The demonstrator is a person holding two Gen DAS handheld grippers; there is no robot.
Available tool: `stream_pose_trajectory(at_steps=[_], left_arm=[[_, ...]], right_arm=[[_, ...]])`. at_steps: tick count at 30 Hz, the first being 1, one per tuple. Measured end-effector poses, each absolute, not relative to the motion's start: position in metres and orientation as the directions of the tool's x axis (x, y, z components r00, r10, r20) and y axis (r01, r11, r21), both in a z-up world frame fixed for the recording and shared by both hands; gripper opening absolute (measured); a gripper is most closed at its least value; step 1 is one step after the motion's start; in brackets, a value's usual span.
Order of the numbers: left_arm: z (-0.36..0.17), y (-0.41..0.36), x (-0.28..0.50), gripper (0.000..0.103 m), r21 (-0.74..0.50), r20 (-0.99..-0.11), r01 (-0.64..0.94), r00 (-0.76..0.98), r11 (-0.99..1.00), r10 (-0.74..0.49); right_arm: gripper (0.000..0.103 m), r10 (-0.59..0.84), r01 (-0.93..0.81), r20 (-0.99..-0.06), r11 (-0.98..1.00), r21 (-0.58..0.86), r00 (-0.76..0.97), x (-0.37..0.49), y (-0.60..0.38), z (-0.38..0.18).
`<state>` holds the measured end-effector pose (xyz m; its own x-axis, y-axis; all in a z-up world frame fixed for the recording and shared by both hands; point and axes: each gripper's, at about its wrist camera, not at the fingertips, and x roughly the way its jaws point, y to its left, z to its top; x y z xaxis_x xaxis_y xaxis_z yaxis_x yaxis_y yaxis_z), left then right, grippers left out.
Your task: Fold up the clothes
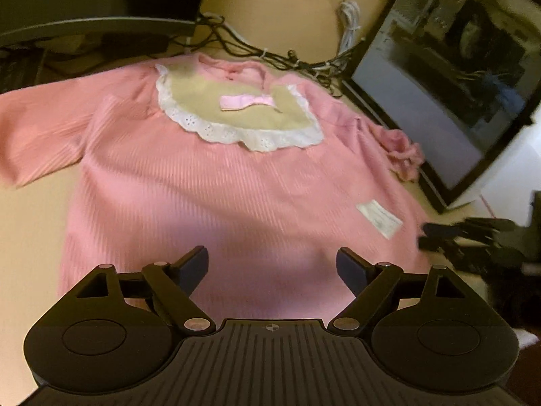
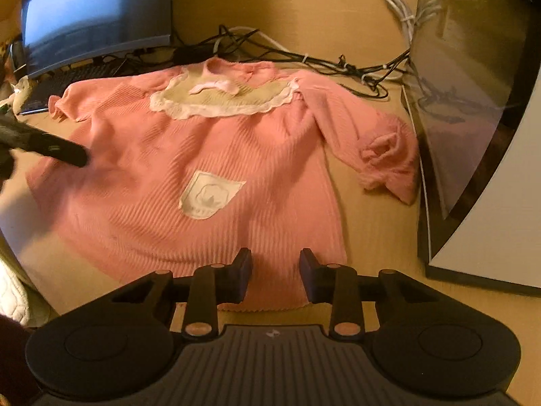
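A ribbed pink sweater point(image 2: 203, 176) with a scalloped lace collar point(image 2: 223, 101) is spread flat on the desk point(image 2: 372, 237); the left gripper point(image 1: 272, 267) and right gripper point(image 2: 275, 270) are held released over its hem.

Sweater point(image 2: 209, 155): was pink ribbed knit cloth, soft and matt, with fuzzy cuffs.
Collar point(image 1: 236, 115): was beige cloth, edged in white eyelet lace.
Bow point(image 1: 246, 101): was pale pink ribbon with a slight sheen.
Patch point(image 2: 209, 196): was white, smooth, seemingly embossed fabric.
Bench point(image 2: 378, 223): was tan, smooth, wood-look with a dull finish.
Left tongs point(image 1: 272, 267): were black matt plastic, with ridged housing and small metal-looking pivot pins.
Right tongs point(image 2: 275, 270): looked the same; inner pads looked dark bluish.
Monitor point(image 1: 449, 81): was glossy and reflective, framed in black.
Cables point(image 2: 304, 57): were black and white, smooth-sheathed.
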<state>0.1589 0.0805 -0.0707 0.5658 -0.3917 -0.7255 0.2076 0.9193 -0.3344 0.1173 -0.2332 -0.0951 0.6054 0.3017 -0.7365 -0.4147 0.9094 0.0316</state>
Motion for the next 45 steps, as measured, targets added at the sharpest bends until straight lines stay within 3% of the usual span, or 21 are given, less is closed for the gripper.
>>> stream_pose_trajectory(at_steps=[11,15,16,18,19,20,23,26,29,31,34,38,39,40,42,45], left_arm=[[-0.08,0.082,0.132,0.091,-0.33,-0.751,0.216,0.53,0.919,-0.394],[-0.076,0.091,0.111,0.091,-0.369,-0.756,0.194,0.507,0.909,-0.415],[-0.075,0.094,0.107,0.091,-0.381,-0.756,0.182,0.502,0.907,-0.419],[-0.073,0.103,0.103,0.091,-0.417,-0.755,0.146,0.494,0.897,-0.432],[-0.071,0.108,0.102,0.091,-0.434,-0.746,0.133,0.502,0.891,-0.438],[-0.069,0.113,0.103,0.091,-0.442,-0.738,0.117,0.517,0.889,-0.434],[-0.053,0.137,0.109,0.093,-0.398,-0.711,0.036,0.619,0.917,-0.333],[-0.043,0.181,0.119,0.092,-0.379,-0.696,-0.154,0.698,0.913,-0.171],[-0.046,0.234,0.131,0.08,-0.401,-0.7,-0.372,0.714,0.837,-0.018],[-0.055,0.263,0.14,0.076,-0.454,-0.711,-0.48,0.703,0.751,0.019],[-0.068,0.284,0.16,0.074,-0.503,-0.71,-0.527,0.704,0.685,0.021],[-0.07,0.286,0.193,0.069,-0.472,-0.71,-0.493,0.704,0.731,0.016],[-0.071,0.286,0.201,0.061,-0.459,-0.712,-0.485,0.702,0.744,0.019],[-0.071,0.285,0.207,0.04,-0.44,-0.714,-0.48,0.7,0.759,0.028],[-0.068,0.283,0.216,0.012,-0.384,-0.714,-0.467,0.697,0.797,0.065],[-0.046,0.286,0.22,0.008,-0.317,-0.657,-0.41,0.745,0.855,0.115]], right_arm=[[0.033,0.307,-0.458,-0.777,0.888,0.027,0.55,0.103,-0.228,-0.09],[0.034,0.361,-0.473,-0.78,0.876,0.094,0.512,0.109,-0.227,-0.079],[0.035,0.382,-0.477,-0.771,0.871,0.116,0.51,0.111,-0.226,-0.074],[0.047,0.411,-0.492,-0.737,0.862,0.123,0.536,0.118,-0.219,-0.062],[0.058,0.424,-0.499,-0.718,0.858,0.123,0.552,0.123,-0.214,-0.057],[0.06,0.433,-0.511,-0.706,0.851,0.117,0.56,0.128,-0.207,-0.053],[0.06,0.451,-0.55,-0.683,0.831,0.086,0.574,0.143,-0.186,-0.048],[0.06,0.459,-0.574,-0.679,0.816,0.068,0.573,0.153,-0.164,-0.052],[0.06,0.472,-0.581,-0.674,0.81,0.077,0.569,0.161,-0.143,-0.059],[0.06,0.475,-0.582,-0.671,0.809,0.079,0.57,0.168,-0.132,-0.063],[0.06,0.483,-0.597,-0.662,0.799,0.066,0.573,0.183,-0.11,-0.065],[0.06,0.484,-0.61,-0.65,0.792,0.04,0.586,0.207,-0.084,-0.063],[0.06,0.484,-0.607,-0.648,0.794,0.042,0.588,0.213,-0.08,-0.063],[0.06,0.479,-0.602,-0.65,0.797,0.04,0.59,0.218,-0.076,-0.064],[0.06,0.47,-0.595,-0.657,0.803,0.041,0.589,0.226,-0.069,-0.066],[0.061,0.466,-0.588,-0.674,0.807,0.057,0.573,0.235,-0.061,-0.072]])
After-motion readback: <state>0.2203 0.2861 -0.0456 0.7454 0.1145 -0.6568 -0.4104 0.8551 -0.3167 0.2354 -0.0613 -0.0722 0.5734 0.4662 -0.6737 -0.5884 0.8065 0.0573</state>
